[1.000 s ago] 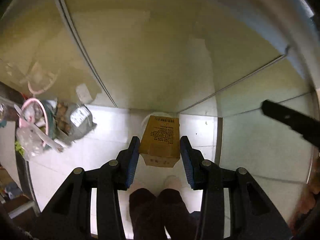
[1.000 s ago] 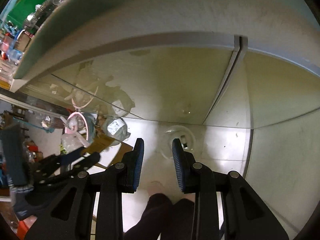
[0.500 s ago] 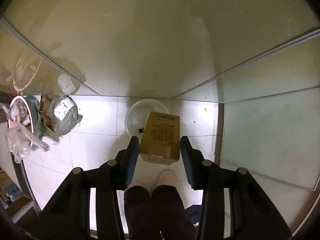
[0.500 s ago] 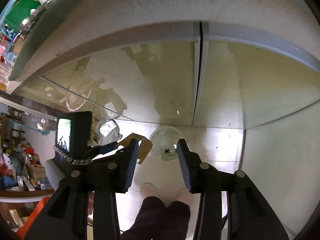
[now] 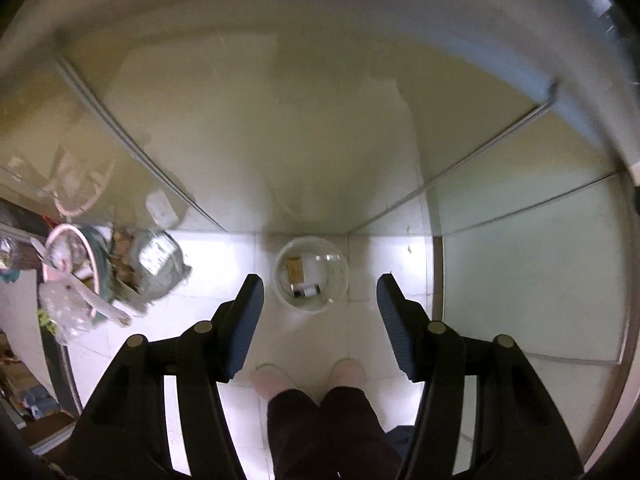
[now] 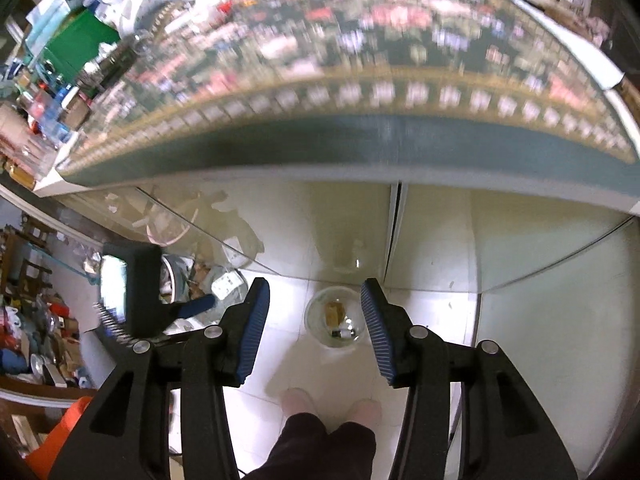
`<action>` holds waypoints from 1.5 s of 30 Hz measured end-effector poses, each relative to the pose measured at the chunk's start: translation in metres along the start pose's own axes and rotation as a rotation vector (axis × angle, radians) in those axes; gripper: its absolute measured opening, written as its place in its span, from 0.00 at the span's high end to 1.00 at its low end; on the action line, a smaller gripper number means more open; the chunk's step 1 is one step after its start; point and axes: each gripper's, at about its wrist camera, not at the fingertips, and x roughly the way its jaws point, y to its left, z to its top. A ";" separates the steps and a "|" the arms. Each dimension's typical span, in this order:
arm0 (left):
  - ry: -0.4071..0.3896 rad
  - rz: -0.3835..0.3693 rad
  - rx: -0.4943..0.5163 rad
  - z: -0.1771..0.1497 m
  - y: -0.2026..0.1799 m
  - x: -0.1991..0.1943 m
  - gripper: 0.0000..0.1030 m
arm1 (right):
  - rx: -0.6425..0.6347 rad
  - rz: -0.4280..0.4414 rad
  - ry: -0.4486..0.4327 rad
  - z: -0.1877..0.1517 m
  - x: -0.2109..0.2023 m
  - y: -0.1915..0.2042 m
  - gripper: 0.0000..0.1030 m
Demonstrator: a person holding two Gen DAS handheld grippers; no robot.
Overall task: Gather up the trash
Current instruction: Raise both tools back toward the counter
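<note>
Both tongs hung empty over the clear bin (image 5: 310,275) on the floor: left tongs (image 5: 319,312) and right tongs (image 6: 315,327) were opening. The brown carton (image 5: 295,269) lay inside. Good practice: release directly above the rim.

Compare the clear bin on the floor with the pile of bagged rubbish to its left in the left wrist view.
The clear bin is a round, rigid, see-through tub standing upright; the bagged rubbish is a soft, slumped, grey-green heap. The clear bin holds just a few pieces, among them a small brown box; the bagged rubbish is stuffed and spilling. The bin sits apart, in front of the person's feet; the rubbish leans against pink-rimmed clutter. Both rest on the white tiled floor.
</note>
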 end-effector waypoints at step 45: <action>-0.730 0.002 0.106 0.143 -0.042 -0.369 0.30 | -0.055 -0.067 -0.651 0.117 -0.238 0.048 0.35</action>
